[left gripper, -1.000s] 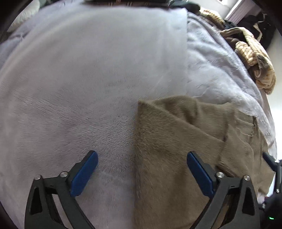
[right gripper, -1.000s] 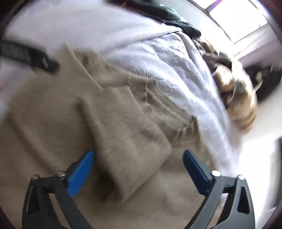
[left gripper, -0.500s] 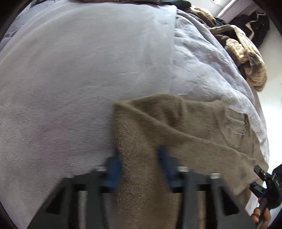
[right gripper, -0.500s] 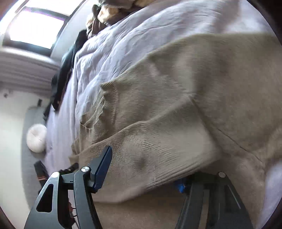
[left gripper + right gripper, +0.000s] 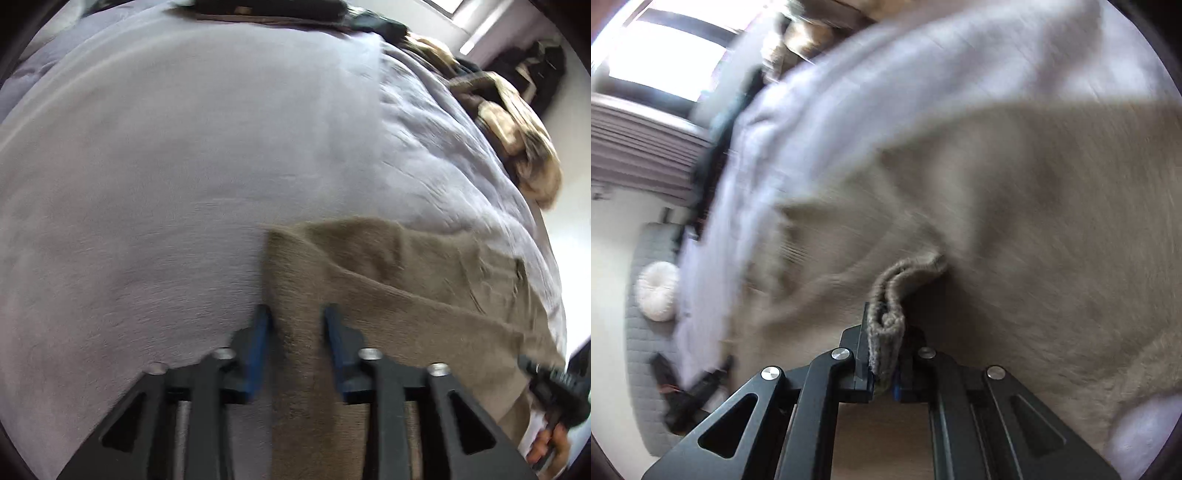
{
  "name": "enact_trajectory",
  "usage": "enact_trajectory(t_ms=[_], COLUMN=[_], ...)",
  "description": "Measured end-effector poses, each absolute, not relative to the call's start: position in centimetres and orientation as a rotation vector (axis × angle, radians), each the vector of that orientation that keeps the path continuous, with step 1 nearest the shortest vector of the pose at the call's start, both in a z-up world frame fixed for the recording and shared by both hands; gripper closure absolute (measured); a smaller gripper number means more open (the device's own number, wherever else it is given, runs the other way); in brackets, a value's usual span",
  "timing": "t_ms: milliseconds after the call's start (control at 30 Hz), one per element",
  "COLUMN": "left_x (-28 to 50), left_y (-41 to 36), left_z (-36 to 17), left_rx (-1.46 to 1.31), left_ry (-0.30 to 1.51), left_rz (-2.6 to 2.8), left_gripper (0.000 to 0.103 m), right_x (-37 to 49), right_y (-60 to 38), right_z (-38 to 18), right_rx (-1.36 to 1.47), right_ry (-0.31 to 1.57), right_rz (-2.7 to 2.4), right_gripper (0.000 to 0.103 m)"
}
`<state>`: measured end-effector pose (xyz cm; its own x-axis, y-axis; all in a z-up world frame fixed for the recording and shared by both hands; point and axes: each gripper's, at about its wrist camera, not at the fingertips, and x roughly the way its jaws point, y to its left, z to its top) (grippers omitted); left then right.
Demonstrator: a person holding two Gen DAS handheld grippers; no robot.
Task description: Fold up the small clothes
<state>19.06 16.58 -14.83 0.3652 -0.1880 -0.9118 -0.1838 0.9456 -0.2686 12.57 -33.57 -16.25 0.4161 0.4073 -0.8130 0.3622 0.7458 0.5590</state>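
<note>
Both grippers are on the brown sweater (image 5: 388, 295), which lies spread over the lilac blanket (image 5: 184, 166) covering the bed. My left gripper (image 5: 295, 321) straddles the sweater's left edge: its jaws are opening, with a ridge of the knit between the blue pads and one pad on the blanket side. My right gripper (image 5: 884, 332) is clamped tight on a folded bit of the ribbed hem (image 5: 886, 317), which bunches up out of the jaws. At the bed's right edge, a heap of tan patterned clothes (image 5: 517, 125) sits well apart from the sweater. My right hand (image 5: 550, 443) shows near the lower right corner.
</note>
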Motion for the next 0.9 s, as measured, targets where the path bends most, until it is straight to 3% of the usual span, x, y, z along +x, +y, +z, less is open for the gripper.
enact_trajectory(t_ms=[67,300,600,667,900], left_x=[18.6,15.2,13.1,12.6,11.9], left_y=[17.4,17.5,13.4,14.6,17.2], left_z=[-13.8,-9.3,-14.9,-14.9,-13.3], left_rx=[-0.305,-0.231,-0.089,-0.11,-0.084], left_ry=[1.183,1.151,1.239,1.227,1.234], left_rz=[0.069,-0.045,0.005,0.035,0.153], left_gripper=[0.038,0.038,0.035,0.025,0.025], right_x=[11.2,9.4,10.6,9.4,5.3], right_y=[-34.4,-34.0,-30.6,-32.2,-37.2], right_z=[-15.5,-11.0,-13.9,-13.7,-10.7], right_rx=[0.743,0.662,0.519,0.58,0.648], right_ry=[1.174,1.13,1.251,1.235,1.167], right_rz=[-0.032,-0.084,0.006,-0.04,-0.304], right_gripper=[0.089,0.084,0.084,0.084,0.082])
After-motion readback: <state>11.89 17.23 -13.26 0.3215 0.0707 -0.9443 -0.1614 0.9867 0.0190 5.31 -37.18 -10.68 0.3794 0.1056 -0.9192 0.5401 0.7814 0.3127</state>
